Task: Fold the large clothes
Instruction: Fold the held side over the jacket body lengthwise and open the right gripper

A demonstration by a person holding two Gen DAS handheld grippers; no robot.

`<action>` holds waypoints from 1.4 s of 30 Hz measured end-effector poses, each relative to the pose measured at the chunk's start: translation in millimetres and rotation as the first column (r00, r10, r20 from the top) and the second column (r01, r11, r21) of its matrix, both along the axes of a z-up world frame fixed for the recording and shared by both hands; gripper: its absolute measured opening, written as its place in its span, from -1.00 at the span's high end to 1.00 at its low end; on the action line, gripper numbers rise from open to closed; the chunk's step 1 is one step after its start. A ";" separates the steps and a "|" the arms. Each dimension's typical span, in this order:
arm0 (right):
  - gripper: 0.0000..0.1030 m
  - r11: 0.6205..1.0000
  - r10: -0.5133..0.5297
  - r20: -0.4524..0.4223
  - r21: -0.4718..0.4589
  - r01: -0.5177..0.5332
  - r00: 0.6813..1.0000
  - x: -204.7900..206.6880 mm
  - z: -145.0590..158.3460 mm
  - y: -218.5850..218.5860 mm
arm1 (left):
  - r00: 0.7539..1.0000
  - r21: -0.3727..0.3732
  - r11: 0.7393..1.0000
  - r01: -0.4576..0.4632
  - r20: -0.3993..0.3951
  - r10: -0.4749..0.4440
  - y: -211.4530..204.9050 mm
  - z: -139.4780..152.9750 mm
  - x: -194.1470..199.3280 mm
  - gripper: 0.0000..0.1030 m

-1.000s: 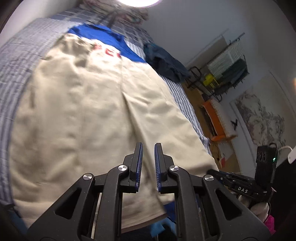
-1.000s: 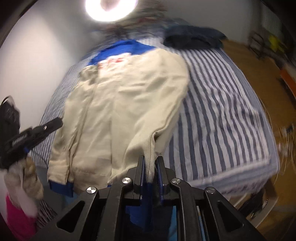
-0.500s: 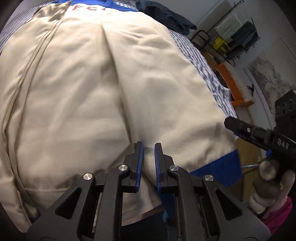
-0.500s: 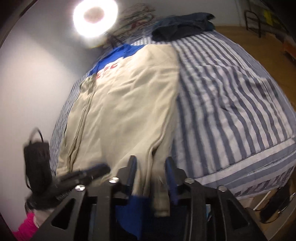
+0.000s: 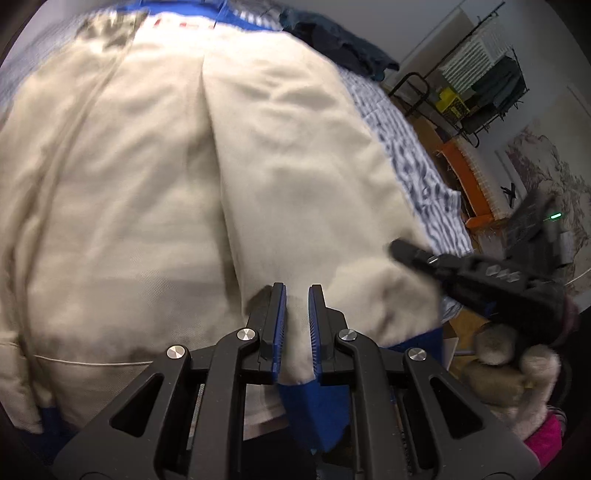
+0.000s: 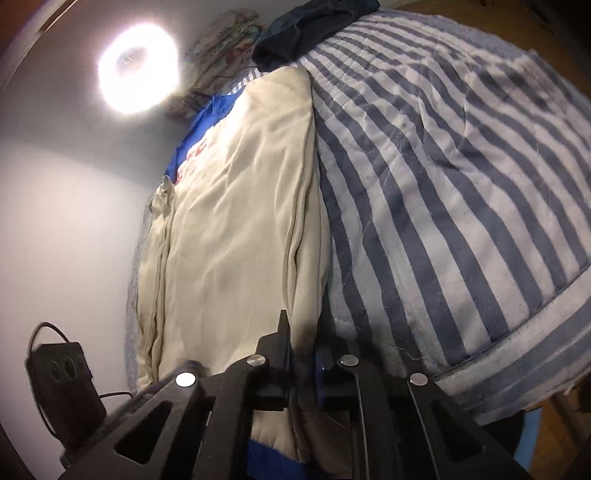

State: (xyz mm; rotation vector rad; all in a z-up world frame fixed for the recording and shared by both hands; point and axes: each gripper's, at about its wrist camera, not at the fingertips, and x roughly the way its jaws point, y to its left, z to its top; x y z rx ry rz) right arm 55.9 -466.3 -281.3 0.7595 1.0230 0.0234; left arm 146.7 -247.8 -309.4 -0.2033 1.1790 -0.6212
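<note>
A large beige jacket (image 5: 147, 184) with blue trim lies flat on the striped bed (image 6: 443, 184). My left gripper (image 5: 296, 291) is shut on the near hem, with beige cloth pinched between its pads and the blue band hanging below. In the right wrist view the jacket (image 6: 240, 221) runs away from me. My right gripper (image 6: 301, 332) is closing its jaws on the jacket's right-hand folded edge near the hem, and the cloth sits between the pads. The right gripper (image 5: 397, 247) also shows at the jacket's right corner in the left wrist view.
A dark blue garment (image 6: 306, 33) is heaped at the far end of the bed. A ring light (image 6: 138, 68) glares on the wall. A drying rack (image 5: 480, 74) and an orange object (image 5: 465, 177) stand on the floor. A fuzzy sleeve (image 5: 509, 369) holds the right gripper.
Both grippers sank toward the near hem. The right gripper's jaws spread apart half a second ago and have come together again on the jacket's right edge. The left grip held throughout.
</note>
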 end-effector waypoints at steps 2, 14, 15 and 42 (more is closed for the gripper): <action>0.92 0.998 0.013 0.001 -0.067 -0.013 1.000 5.0 13.7 12.2 | 1.000 -0.012 1.000 0.002 -0.001 -0.002 0.6 -11.2 0.5 0.81; 0.94 0.761 0.287 -0.089 -0.584 -0.283 0.954 48.7 97.0 124.3 | 0.987 -0.250 0.956 -0.154 -0.085 0.137 107.2 62.1 -12.6 0.81; 0.94 0.715 0.318 -0.099 -0.628 -0.307 0.943 52.9 102.1 138.2 | 0.983 -0.267 0.946 -0.182 -0.052 0.174 130.4 80.7 -12.1 0.81; 0.73 0.441 0.710 -0.215 -0.608 -0.661 0.671 73.1 51.2 291.0 | 0.887 -0.251 0.877 -0.409 0.116 0.447 283.2 124.3 31.6 0.81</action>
